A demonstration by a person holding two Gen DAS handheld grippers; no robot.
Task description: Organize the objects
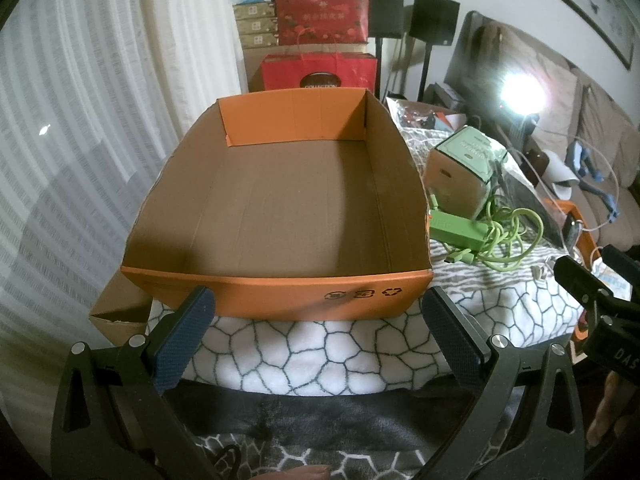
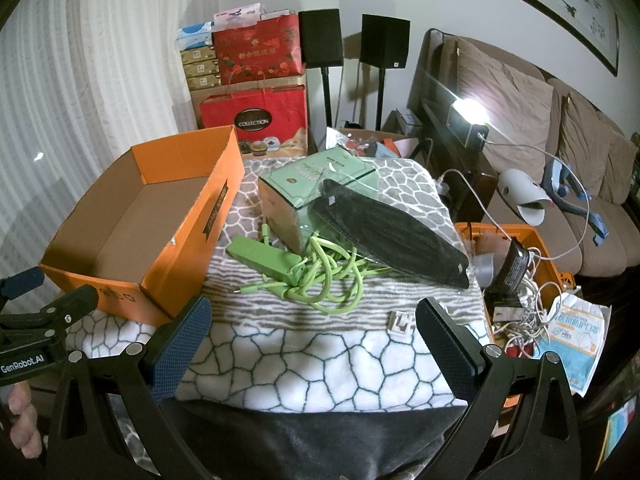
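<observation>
Hovering with left gripper (image 1: pixel 316 312) spread before orange cardboard box (image 1: pixel 276 280). Holding right gripper (image 2: pixel 312 320) apart, facing green charger cable (image 2: pixel 320 276) ahead.

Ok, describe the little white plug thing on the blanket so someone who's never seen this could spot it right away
Start at the big open orange cardboard box on the patterned blanket, then move right past the tangle of green cable. Just in front of that tangle, where the blanket's grey stripes meet its white cracked-stone pattern, lies the white plug. It is the only small white squarish piece there, lying apart from the cable.
</observation>
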